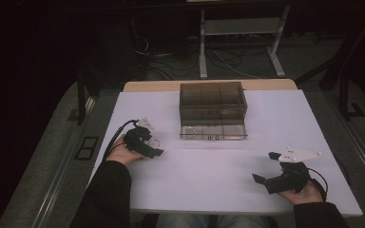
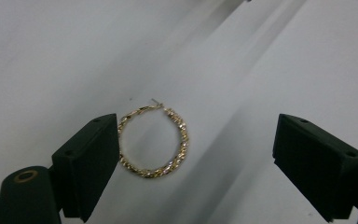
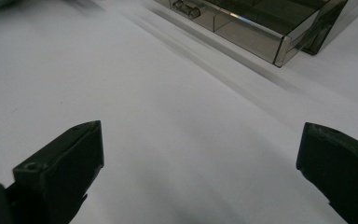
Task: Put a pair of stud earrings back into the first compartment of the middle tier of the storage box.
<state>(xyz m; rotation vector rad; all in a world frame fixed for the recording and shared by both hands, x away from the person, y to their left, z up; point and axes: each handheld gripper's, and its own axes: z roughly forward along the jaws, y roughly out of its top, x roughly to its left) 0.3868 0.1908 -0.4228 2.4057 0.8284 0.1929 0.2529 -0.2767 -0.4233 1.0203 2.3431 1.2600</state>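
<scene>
Left claw (image 2: pixel 198 161) approaching hoop earring (image 2: pixel 153 141)
We are holding both claws open; next, we judge, closing on the earring lying on the worktop (image 2: pixel 51 56).

I work in a dim lab: white worktop (image 1: pixel 275 118), tangled cables (image 1: pixel 180 59) across the floor beyond its far edge, metal stand legs (image 1: pixel 275 47).

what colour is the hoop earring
Gold, with a twisted rope pattern; the hoop earring shows best in the left gripper view.

Earring (image 2: pixel 154 142) btwn left gripper (image 2: pixel 198 158) jaws
</scene>
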